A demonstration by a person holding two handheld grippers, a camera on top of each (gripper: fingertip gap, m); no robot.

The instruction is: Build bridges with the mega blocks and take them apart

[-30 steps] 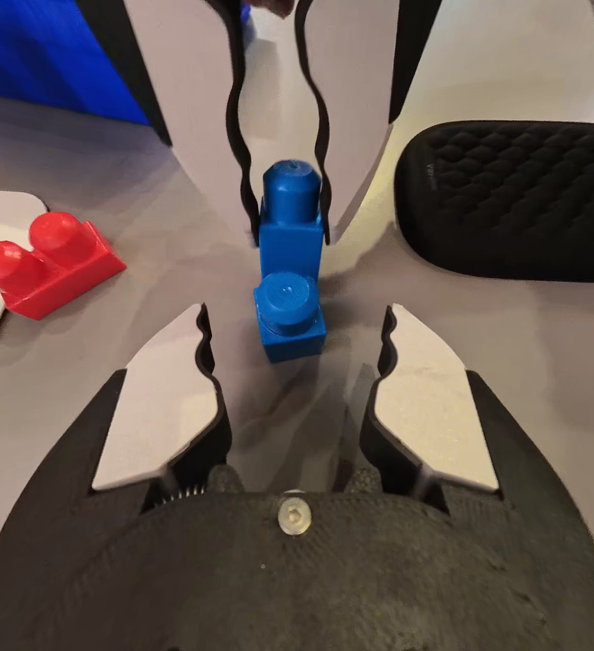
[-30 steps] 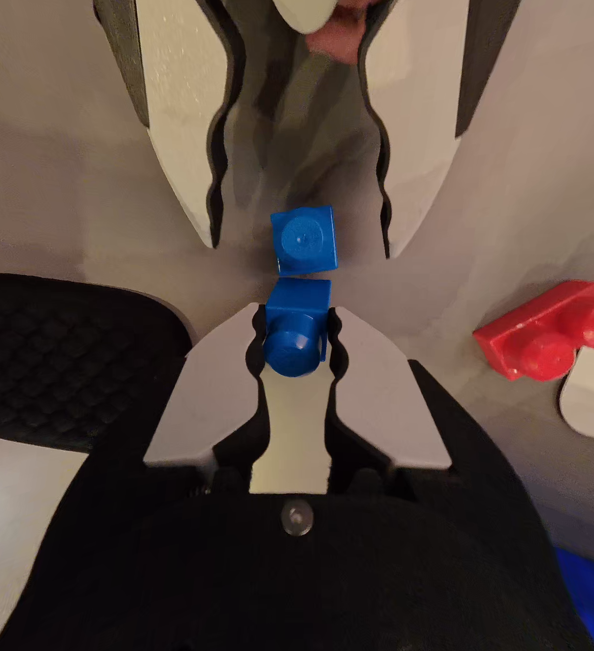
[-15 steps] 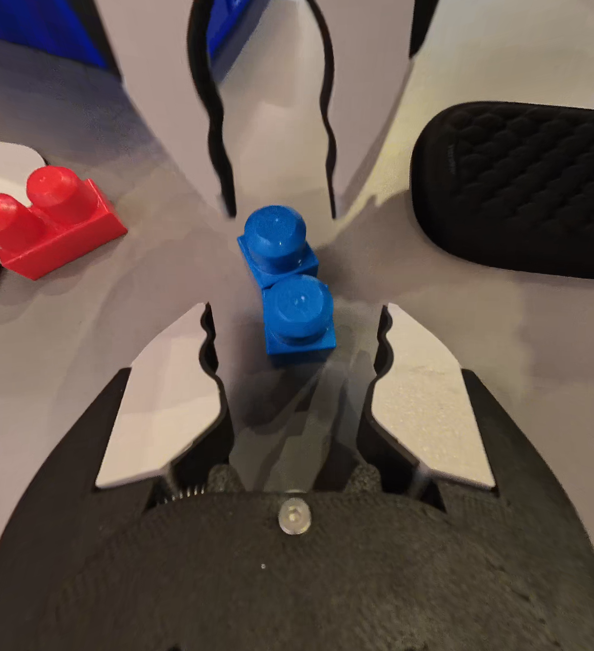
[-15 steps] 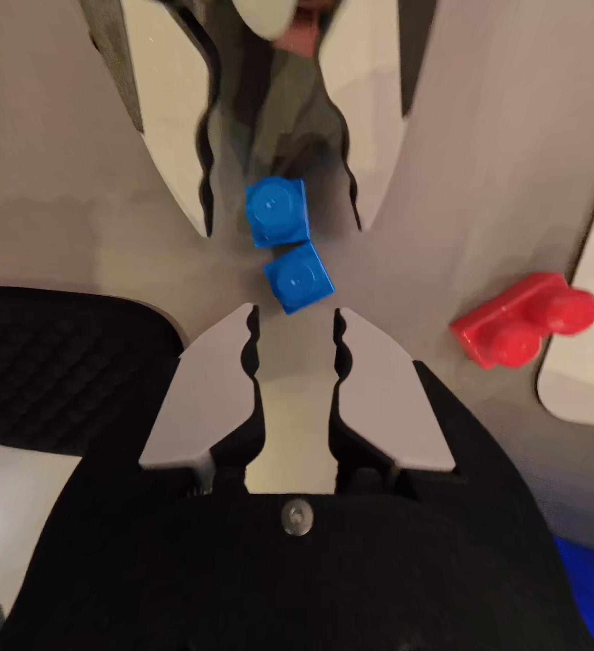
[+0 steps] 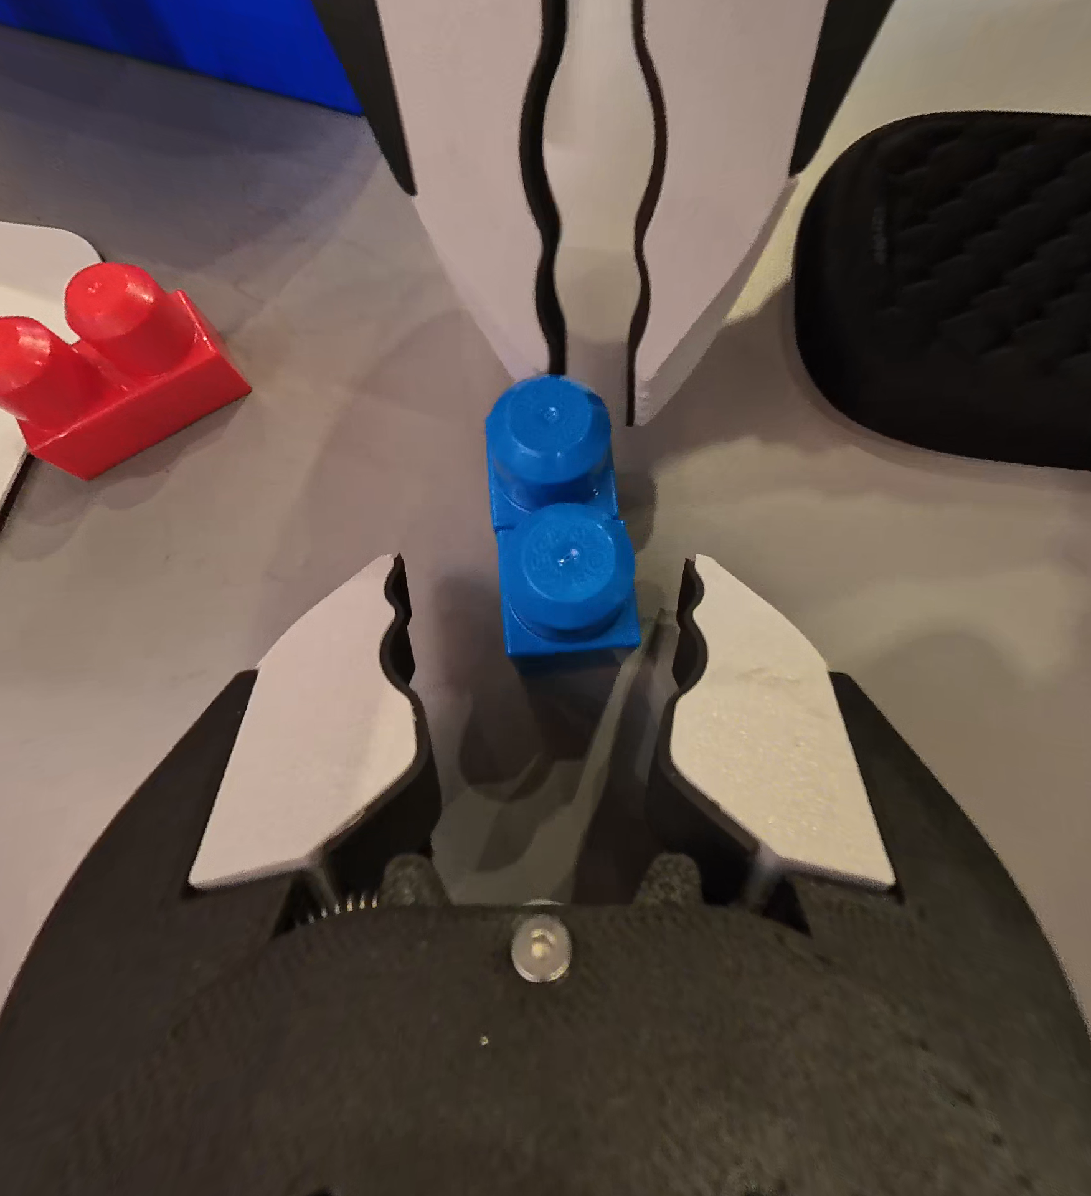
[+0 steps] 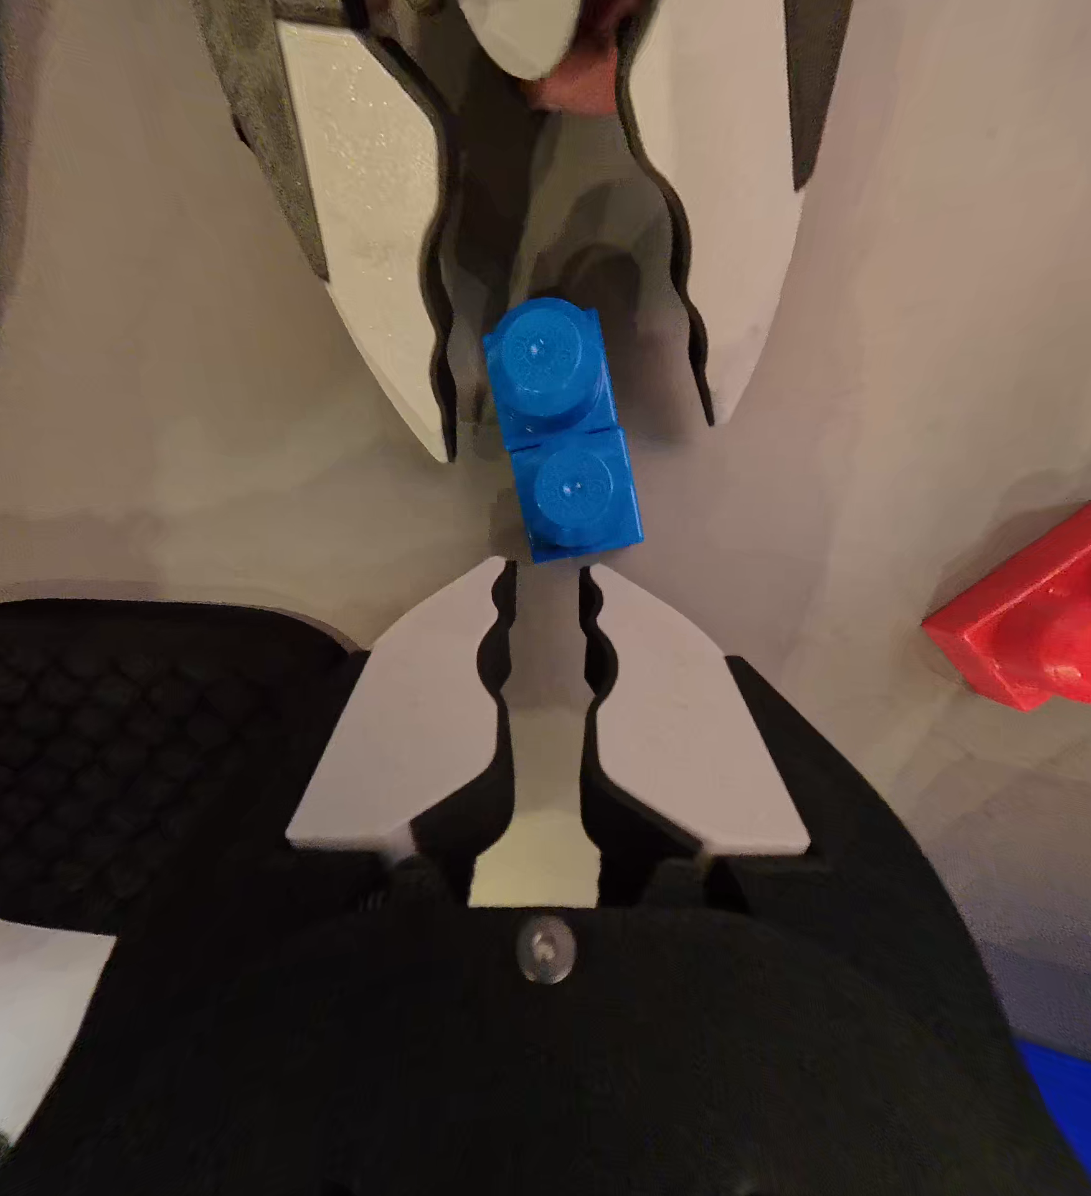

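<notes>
Blue blocks [image 5: 559, 518] touching, red block [image 5: 103, 369] apart

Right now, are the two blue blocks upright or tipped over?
Upright. Both blue blocks stand on the table studs up, side by side and touching. Neither set of tongs grips them.

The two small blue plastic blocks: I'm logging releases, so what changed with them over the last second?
The right gripper let go of its small blue plastic block, which now stands stud-up against the other blue block; its jaws narrowed, holding nothing. The left gripper stayed open. The red two-stud block and black quilted pad stayed put.
</notes>
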